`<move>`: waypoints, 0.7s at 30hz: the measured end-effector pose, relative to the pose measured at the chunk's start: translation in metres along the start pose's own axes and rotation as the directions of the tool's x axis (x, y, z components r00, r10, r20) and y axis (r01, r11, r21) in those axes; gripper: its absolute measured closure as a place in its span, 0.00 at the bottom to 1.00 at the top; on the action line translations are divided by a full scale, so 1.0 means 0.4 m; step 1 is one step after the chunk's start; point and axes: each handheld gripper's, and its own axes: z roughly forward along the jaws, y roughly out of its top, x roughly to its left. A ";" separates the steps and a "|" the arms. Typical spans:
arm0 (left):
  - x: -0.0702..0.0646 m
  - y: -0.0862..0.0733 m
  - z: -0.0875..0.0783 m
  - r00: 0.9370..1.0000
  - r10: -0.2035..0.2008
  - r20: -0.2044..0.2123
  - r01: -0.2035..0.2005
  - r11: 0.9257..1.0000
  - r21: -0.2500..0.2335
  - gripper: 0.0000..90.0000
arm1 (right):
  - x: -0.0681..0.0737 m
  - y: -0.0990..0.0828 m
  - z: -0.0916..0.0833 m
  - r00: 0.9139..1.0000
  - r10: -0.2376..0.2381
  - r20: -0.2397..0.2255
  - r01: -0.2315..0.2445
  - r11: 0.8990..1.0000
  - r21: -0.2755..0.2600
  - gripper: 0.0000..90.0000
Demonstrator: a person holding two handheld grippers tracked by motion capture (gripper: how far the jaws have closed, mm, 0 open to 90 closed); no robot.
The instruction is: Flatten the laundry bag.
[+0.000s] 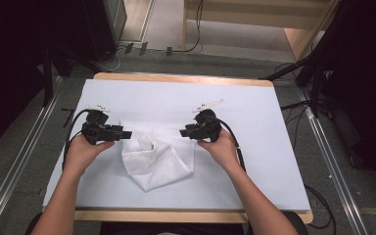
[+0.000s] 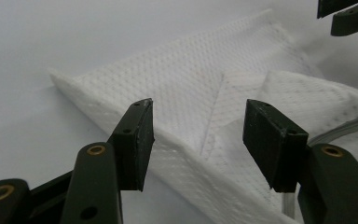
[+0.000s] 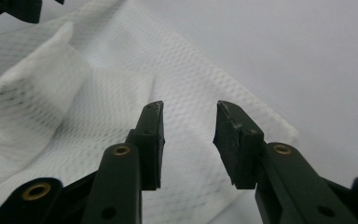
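White-topped table [image 1: 274, 161], grey floor [image 1: 352, 196], cables [image 1: 293, 112]

A white cloth [image 1: 157, 156] with a fine dotted mesh weave is seen lying crumpled near the middle of the table [image 1: 264, 147], slightly toward its near edge. It is partly folded, with one flap turned over on itself and a pointed corner directed at the table's near edge. A raised fold is seen at its centre.
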 end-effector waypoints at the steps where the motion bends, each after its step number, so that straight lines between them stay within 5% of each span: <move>1: 0.002 -0.002 0.001 1.000 -0.003 -0.004 0.003 1.000 0.000 0.49 | -0.007 -0.003 0.001 1.000 0.003 0.008 -0.003 1.000 0.000 0.70; 13: 0.030 -0.030 0.005 0.998 -0.054 -0.025 0.055 0.998 0.020 0.52 | -0.088 -0.040 0.035 0.995 0.080 0.059 -0.082 0.996 0.033 0.65; 21: 0.049 -0.051 0.016 0.993 -0.113 0.017 0.112 0.991 0.075 0.77 | -0.091 -0.048 0.064 0.994 0.075 0.081 -0.081 0.994 0.076 0.65</move>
